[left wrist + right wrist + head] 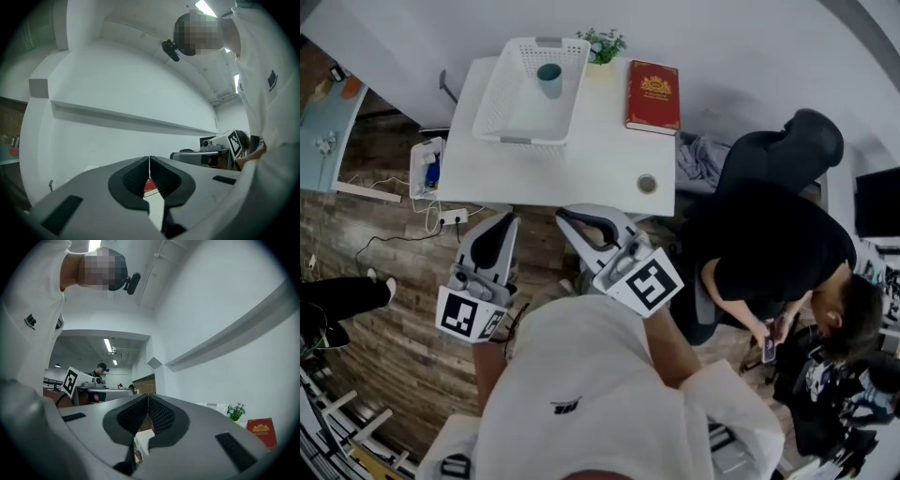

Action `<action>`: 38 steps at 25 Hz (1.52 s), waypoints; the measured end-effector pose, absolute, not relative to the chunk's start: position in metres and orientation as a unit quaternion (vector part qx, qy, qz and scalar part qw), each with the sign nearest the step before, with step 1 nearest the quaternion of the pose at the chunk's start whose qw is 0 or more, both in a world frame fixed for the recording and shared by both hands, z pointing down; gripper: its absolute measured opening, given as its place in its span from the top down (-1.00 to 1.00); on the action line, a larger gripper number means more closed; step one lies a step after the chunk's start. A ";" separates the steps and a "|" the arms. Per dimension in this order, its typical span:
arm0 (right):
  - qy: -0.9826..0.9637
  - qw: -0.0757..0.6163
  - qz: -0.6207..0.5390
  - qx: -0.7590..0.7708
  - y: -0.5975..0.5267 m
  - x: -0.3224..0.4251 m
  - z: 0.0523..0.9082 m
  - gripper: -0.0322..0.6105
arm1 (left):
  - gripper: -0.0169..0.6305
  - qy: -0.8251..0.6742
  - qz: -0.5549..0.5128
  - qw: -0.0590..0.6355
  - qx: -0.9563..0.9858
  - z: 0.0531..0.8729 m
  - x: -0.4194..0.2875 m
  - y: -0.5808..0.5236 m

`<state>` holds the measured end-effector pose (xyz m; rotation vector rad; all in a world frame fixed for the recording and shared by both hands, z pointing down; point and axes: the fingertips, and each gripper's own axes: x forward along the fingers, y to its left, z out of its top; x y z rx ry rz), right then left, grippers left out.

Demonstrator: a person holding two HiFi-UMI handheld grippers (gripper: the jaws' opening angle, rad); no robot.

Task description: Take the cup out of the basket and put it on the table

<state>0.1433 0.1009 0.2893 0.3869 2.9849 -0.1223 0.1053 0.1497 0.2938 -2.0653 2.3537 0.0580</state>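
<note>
While the cup [549, 80] stands upright in the basket [493, 108], at the basket's end farthest from the person holding the grippers, neither gripper is anywhere near it. The basket sits on the table [581, 159] at its far left corner, and nothing else shows inside it. A red book [652, 97] lies flat at the table's far right corner, and a small plant [602, 44] sits at the table's far edge between basket and book. A small round thing [647, 183] rests near the table's front right corner. The left gripper [508, 217] is held just off the table's front edge, to the left of its middle, with its tips pointing toward the table; its jaws are pressed together and nothing sits between them. The right gripper [562, 216] is beside it, nearer the middle of that front edge, jaws likewise clenched and empty. To the right of the table, a person [769, 253] in black sits bent over a phone [768, 351]. The floor [384, 272] on the table's left is wood.
</note>
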 end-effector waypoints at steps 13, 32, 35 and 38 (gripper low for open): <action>0.992 0.056 -0.034 0.108 0.071 0.098 0.292 0.86 | 0.90 0.748 0.011 0.005 -0.663 0.296 0.061 0.123; 0.998 0.021 -0.030 0.050 0.036 -0.036 0.305 0.86 | 0.90 0.705 0.024 -0.012 -0.709 0.311 -0.076 0.080; 0.999 0.015 -0.025 0.039 0.032 -0.053 0.307 0.86 | 0.90 0.697 0.026 -0.016 -0.717 0.314 -0.094 0.075; 0.999 0.006 -0.019 0.026 0.027 -0.068 0.310 0.86 | 0.91 0.687 0.031 -0.018 -0.726 0.317 -0.108 0.069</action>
